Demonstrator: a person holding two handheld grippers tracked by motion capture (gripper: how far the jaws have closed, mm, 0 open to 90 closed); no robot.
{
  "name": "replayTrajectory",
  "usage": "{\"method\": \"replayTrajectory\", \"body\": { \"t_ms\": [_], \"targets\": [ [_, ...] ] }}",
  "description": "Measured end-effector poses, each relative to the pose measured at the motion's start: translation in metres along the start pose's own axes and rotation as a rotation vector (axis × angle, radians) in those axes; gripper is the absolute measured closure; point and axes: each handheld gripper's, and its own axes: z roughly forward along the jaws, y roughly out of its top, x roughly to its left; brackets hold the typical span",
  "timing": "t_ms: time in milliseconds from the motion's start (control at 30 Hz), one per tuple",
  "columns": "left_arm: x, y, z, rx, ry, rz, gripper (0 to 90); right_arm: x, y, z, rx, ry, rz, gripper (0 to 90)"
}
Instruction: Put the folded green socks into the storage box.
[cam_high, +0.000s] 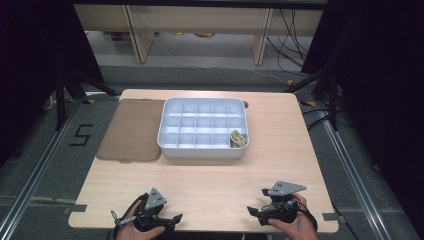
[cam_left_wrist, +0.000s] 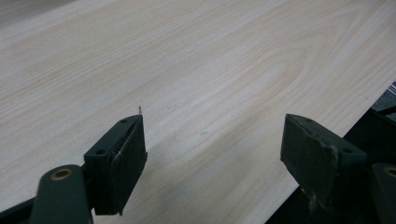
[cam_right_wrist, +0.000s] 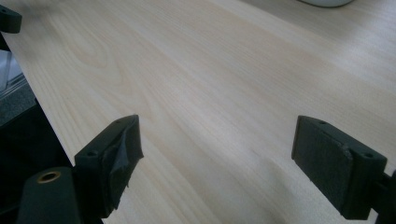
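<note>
A light wooden table (cam_high: 200, 190) carries every item. At its far left lies a flat brown lid (cam_high: 131, 130), its right edge just beside the tray (cam_high: 165, 131).

The tray is white, rectangular, and divided into a grid of small compartments. It sits at the far centre of the table. One compartment, at the near right corner of the grid, holds a small beige object (cam_high: 238, 138); its exact nature cannot be determined. The other compartments appear empty.

The left gripper (cam_high: 172, 220) is held in the left hand (cam_high: 137, 227) at the near left edge of the table, well apart from the tray. In the left gripper view, its jaws stand wide apart over bare wood, with nothing between them.

The right gripper (cam_high: 252, 212) is held in the right hand (cam_high: 295, 225) at the near right edge, also well apart from the tray. In the right gripper view, its jaws are likewise spread wide over bare wood and grasp nothing. The two grippers point toward each other.
</note>
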Motion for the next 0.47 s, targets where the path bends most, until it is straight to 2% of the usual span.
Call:
{"method": "replayTrajectory", "body": {
  "t_ms": [133,233,267,367,467],
  "targets": [
    [0.0008,0.0002,-0.0012,0.004,-0.004,0.01,21.7,-0.0009,-0.0043,-0.0003,0.0,0.003,-0.012,16.6],
    [0.0005,0.0003,-0.0006,-0.001,-0.002,0.003,21.8,-0.0002,-0.0074,-0.0003,0.008,-0.006,0.006,16.6],
    [0.0006,0.0003,-0.0009,0.001,-0.004,0.006,21.7,-0.0012,-0.0082,-0.0002,0.003,-0.008,-0.009,16.6],
    [0.0006,0.0001,-0.0006,-0.001,-0.001,0.003,21.7,0.0002,-0.0097,-0.0011,0.004,-0.009,0.006,16.6],
    [0.0009,0.0,0.0,0.0,-0.001,0.003,21.7,-0.0003,-0.0104,-0.0004,0.005,-0.01,-0.009,16.6]
  ]
}}
